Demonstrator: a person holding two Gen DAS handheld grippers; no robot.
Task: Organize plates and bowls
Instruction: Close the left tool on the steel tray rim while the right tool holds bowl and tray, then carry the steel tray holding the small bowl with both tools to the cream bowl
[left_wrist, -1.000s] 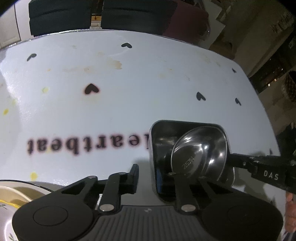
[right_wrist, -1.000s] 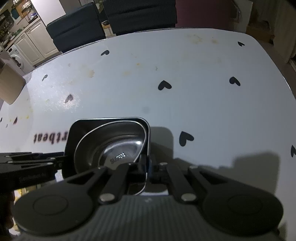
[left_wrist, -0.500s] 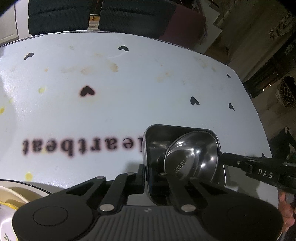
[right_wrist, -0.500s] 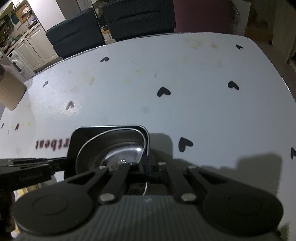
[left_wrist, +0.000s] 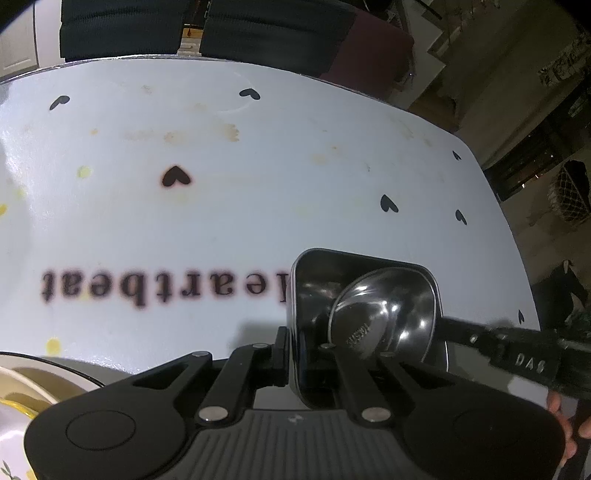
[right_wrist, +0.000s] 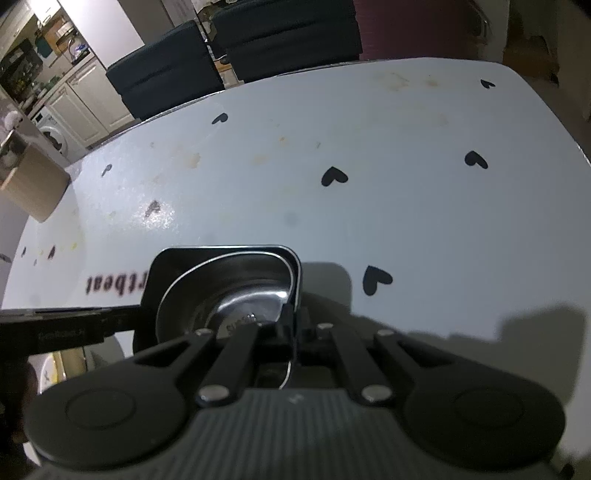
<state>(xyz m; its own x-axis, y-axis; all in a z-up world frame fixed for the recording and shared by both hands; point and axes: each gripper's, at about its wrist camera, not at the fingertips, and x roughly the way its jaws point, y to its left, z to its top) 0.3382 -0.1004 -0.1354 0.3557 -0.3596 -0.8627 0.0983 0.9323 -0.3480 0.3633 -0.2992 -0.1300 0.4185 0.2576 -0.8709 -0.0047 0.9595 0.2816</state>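
The left claw (left_wrist: 293, 349) is clenched on the left wall of a square steel dish (left_wrist: 310, 280), while the right claw (right_wrist: 295, 328) is clenched on its opposite wall (right_wrist: 293, 266). A round steel bowl (left_wrist: 384, 314) sits tilted inside the dish, which is over the near part of the white worktop (left_wrist: 258, 184) with black hearts. A pale plate (left_wrist: 22, 384) lies at the left wrist view's lower left corner.
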